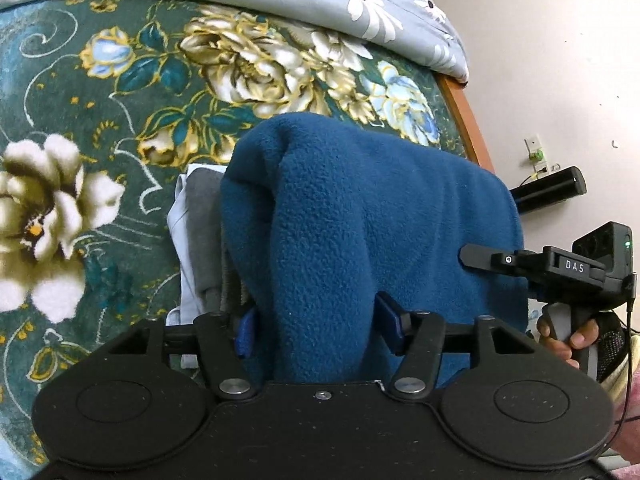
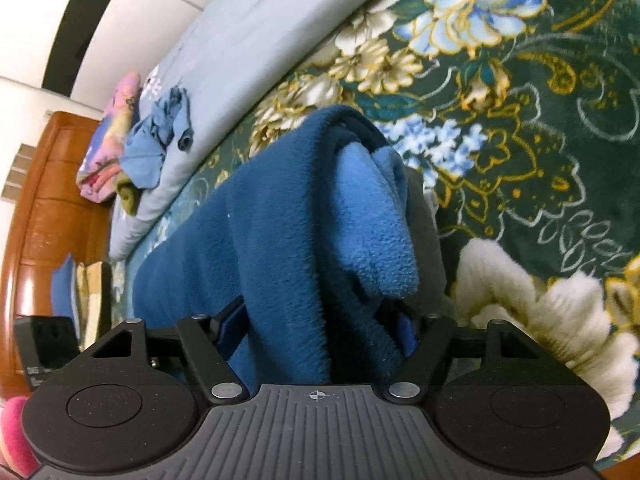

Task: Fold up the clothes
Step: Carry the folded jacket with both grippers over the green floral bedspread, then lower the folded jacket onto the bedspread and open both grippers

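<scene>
Both claws, left (image 1: pixel 316 330) and right (image 2: pixel 320 326), pinch the fleece (image 1: pixel 360 208) above the bed (image 1: pixel 100 128), mid-fold; next, lower it flat, edges aligned.

A home bedroom: a floral green blanket (image 1: pixel 120 92) covered the bed, with a wooden headboard (image 2: pixel 44 200) and pale quilt (image 2: pixel 240 40).
</scene>
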`<state>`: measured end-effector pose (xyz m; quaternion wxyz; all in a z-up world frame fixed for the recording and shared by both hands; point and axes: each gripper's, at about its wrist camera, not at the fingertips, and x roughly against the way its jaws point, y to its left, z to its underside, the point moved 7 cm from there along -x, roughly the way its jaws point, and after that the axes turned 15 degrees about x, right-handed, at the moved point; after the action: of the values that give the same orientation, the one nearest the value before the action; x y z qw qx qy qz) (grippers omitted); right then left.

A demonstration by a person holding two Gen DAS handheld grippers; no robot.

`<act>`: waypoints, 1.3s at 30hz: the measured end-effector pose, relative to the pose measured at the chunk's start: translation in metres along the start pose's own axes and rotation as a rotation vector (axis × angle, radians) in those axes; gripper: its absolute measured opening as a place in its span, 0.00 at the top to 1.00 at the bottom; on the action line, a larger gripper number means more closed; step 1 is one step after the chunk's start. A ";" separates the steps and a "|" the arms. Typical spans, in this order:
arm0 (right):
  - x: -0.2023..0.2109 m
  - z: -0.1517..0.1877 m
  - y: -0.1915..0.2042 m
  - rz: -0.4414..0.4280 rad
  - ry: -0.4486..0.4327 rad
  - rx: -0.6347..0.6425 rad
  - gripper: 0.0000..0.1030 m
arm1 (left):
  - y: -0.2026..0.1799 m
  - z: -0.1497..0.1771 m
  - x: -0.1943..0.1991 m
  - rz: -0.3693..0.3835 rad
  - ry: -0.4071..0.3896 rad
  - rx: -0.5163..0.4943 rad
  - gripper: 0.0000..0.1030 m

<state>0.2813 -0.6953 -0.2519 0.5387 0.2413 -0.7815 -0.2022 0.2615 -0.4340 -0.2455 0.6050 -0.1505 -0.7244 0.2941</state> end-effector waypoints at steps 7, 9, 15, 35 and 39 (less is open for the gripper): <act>0.035 -0.007 0.009 0.089 -0.066 0.054 0.31 | -0.005 0.000 0.024 -0.031 -0.021 -0.036 0.40; 0.051 -0.010 0.011 0.124 -0.105 0.059 0.31 | -0.006 -0.003 0.040 -0.025 -0.054 -0.044 0.37; 0.094 -0.024 0.028 0.280 -0.187 0.169 0.29 | -0.016 -0.024 0.090 -0.035 -0.233 -0.078 0.24; 0.047 -0.001 0.055 0.295 -0.071 0.182 0.84 | -0.055 0.001 0.019 -0.167 -0.123 -0.282 0.82; 0.039 0.011 0.043 0.290 -0.060 0.136 0.84 | -0.052 -0.003 0.010 -0.199 -0.106 -0.280 0.82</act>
<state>0.2523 -0.6833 -0.2012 0.5212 0.1557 -0.8357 -0.0759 0.2691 -0.4678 -0.2061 0.5650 -0.1451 -0.8007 0.1366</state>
